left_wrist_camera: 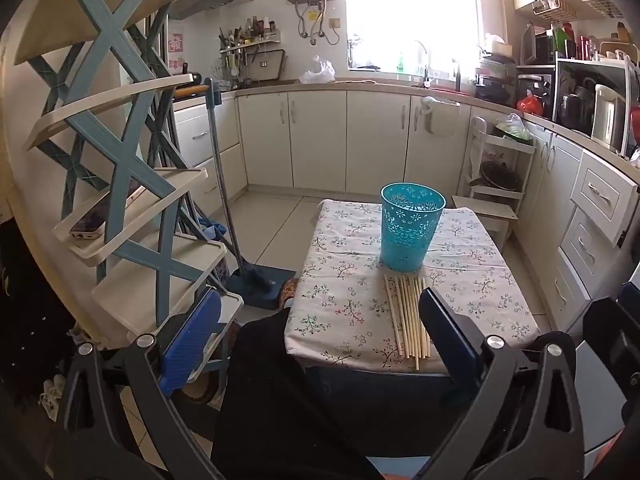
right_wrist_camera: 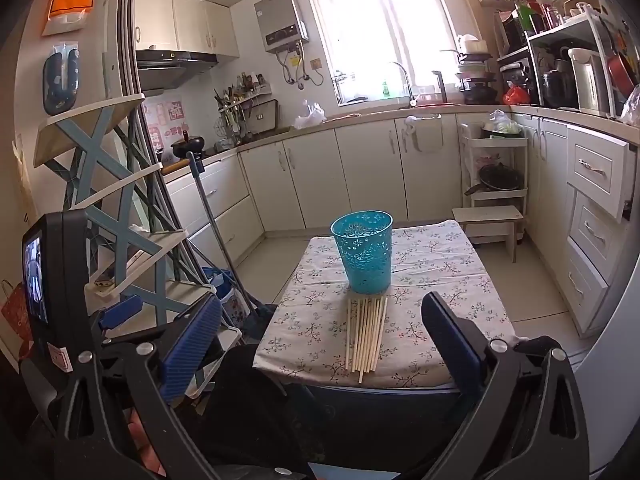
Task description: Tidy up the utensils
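A small table [left_wrist_camera: 348, 320] covered with a floral cloth is seen in the lower centre of both views. On it a turquoise perforated basket [left_wrist_camera: 412, 226] stands upright, and a bundle of wooden chopsticks [left_wrist_camera: 408, 320] is laid flat just in front of the basket, reaching to the near edge of the table. In the right wrist view the same basket [right_wrist_camera: 365, 252] is found at the centre of the frame, with the chopsticks [right_wrist_camera: 366, 332] directly below it.

The left gripper [left_wrist_camera: 320, 320] is held wide open with nothing between its fingers, short of the table at the bottom of its frame; its right finger [left_wrist_camera: 448, 332] overlaps the near right part of the chopsticks in the picture, though contact cannot be told. The right gripper [right_wrist_camera: 320, 328] is likewise spread wide and empty, with the bundle framed between its fingers.

A blue and cream shelf rack [left_wrist_camera: 120, 160] is seen at the left, and a mop [left_wrist_camera: 224, 184] is leaned beside it
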### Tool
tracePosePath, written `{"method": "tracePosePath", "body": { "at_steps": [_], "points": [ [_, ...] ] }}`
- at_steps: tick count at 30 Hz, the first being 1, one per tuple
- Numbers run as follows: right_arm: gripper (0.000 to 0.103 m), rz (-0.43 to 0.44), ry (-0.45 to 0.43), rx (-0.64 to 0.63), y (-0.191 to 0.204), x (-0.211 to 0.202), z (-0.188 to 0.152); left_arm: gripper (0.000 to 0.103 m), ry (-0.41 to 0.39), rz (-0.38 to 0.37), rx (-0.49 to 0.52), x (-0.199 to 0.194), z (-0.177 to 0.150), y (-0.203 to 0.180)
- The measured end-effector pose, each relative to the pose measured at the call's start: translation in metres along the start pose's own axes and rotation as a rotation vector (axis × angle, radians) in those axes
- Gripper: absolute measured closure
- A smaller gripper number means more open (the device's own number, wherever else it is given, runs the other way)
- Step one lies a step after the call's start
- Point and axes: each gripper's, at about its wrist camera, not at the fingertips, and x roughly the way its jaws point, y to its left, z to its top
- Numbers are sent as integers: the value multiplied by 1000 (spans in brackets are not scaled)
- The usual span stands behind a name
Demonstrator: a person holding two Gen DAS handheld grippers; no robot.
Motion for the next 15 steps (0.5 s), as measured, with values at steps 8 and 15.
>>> {"method": "tracePosePath", "body": {
  "at_steps": [8,15],
  "points": [
    [7,0,0,0,2,-4,1,8,0,2,6,7,-2,-9],
    [7,1,-4,-1,1,-5,0,8,-3,0,3,5,-5,-11]
  ]
}}
